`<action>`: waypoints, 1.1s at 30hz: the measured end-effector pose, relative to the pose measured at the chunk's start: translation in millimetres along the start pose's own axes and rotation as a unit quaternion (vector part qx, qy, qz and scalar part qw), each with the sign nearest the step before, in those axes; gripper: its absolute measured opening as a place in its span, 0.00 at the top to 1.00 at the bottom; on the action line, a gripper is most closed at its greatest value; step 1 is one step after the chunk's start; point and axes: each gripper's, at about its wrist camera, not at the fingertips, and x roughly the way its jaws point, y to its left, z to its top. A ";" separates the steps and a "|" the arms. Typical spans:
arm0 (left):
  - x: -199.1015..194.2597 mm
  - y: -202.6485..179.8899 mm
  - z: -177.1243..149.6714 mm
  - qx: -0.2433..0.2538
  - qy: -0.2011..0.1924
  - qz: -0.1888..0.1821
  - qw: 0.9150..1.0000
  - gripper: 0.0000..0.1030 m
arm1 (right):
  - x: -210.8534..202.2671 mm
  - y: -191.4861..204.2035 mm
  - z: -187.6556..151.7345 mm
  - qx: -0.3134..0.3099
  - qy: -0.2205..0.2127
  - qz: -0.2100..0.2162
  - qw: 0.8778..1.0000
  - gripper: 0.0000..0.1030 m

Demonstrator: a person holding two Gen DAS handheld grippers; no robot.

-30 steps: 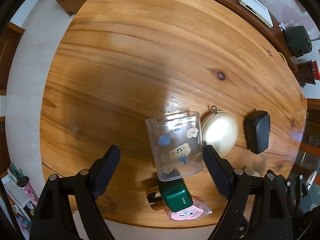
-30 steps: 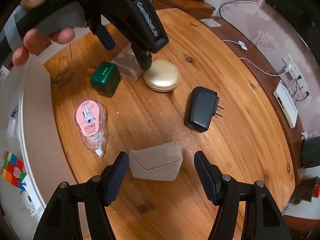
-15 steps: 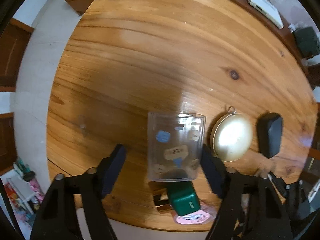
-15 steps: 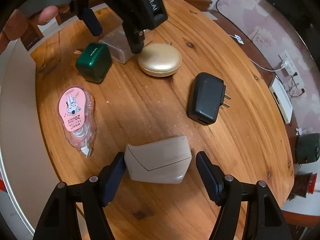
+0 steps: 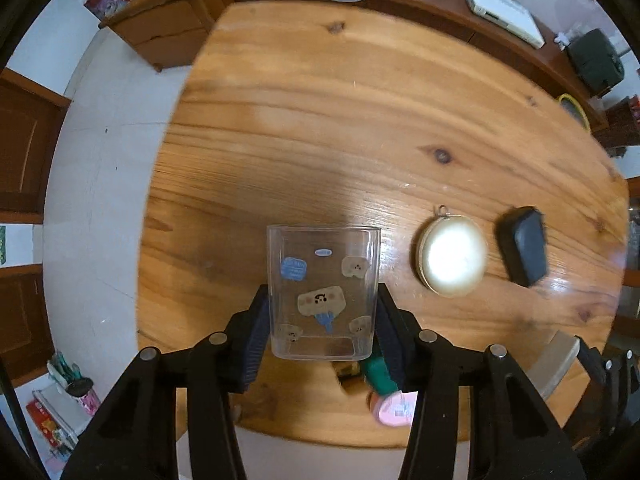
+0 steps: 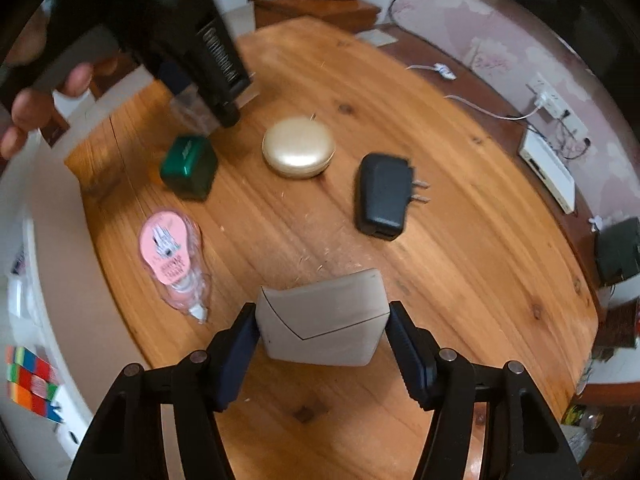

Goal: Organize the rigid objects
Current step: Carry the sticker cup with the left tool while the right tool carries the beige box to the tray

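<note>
Table (image 5: 320, 120) was mostly bare wood, items loose on it, nothing grouped or stacked that I could see, so I'd have called the task barely started. Left tongs (image 5: 322, 320) had just been closing and their pads pressed both sides of the clear box (image 5: 323, 280) with cartoon stickers; it looked lifted off the table, empty inside as far as I could tell. Right tongs (image 6: 322, 336) had also been closing a little, pads against both ends of the grey case (image 6: 323, 320) near the table's near edge; whether it was off the wood yet I couldn't tell. Untouched at that point: black charger (image 6: 382, 196), prongs out, right of the gold round case (image 6: 298, 152); green box (image 6: 189, 166) to the left of that; pink correction tape (image 6: 170, 256) nearest the edge. My read: two items gripped, four loose, no destination visible in either view. Probably the clear box was meant as the bin, but that was a guess.
</note>
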 end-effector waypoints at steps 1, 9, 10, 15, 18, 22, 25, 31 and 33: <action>-11.3 3.0 -4.0 0.003 -0.008 -0.007 1.000 0.49 | -6.4 -0.9 -0.4 0.006 -0.008 -0.002 1.000 0.38; -115.2 21.2 -67.8 0.075 -0.084 -0.039 0.993 0.49 | -91.9 -7.6 -5.1 0.083 -0.107 0.000 0.991 0.37; -122.7 24.4 -75.8 0.085 -0.091 -0.042 0.991 0.49 | -103.0 -5.4 -7.4 0.091 -0.118 -0.001 0.989 0.37; -165.2 17.6 -123.6 0.144 -0.129 -0.062 0.979 0.49 | -159.8 16.8 -25.2 0.143 -0.164 0.001 0.976 0.37; -181.2 15.0 -143.7 0.173 -0.147 -0.074 0.971 0.49 | -185.7 35.5 -36.5 0.175 -0.173 0.002 0.969 0.37; -186.2 19.9 -177.2 0.217 -0.176 -0.073 0.957 0.49 | -210.4 63.2 -50.0 0.214 -0.177 0.015 0.960 0.37; -174.7 28.1 -199.6 0.244 -0.182 -0.056 0.951 0.49 | -218.9 92.4 -57.9 0.236 -0.175 0.019 0.956 0.37; -130.0 47.1 -235.7 0.267 -0.144 -0.049 0.952 0.49 | -204.2 155.9 -67.3 0.255 -0.131 0.005 0.958 0.37; -115.6 50.4 -244.2 0.274 -0.132 -0.047 0.952 0.49 | -188.0 174.3 -68.7 0.258 -0.103 -0.009 0.961 0.37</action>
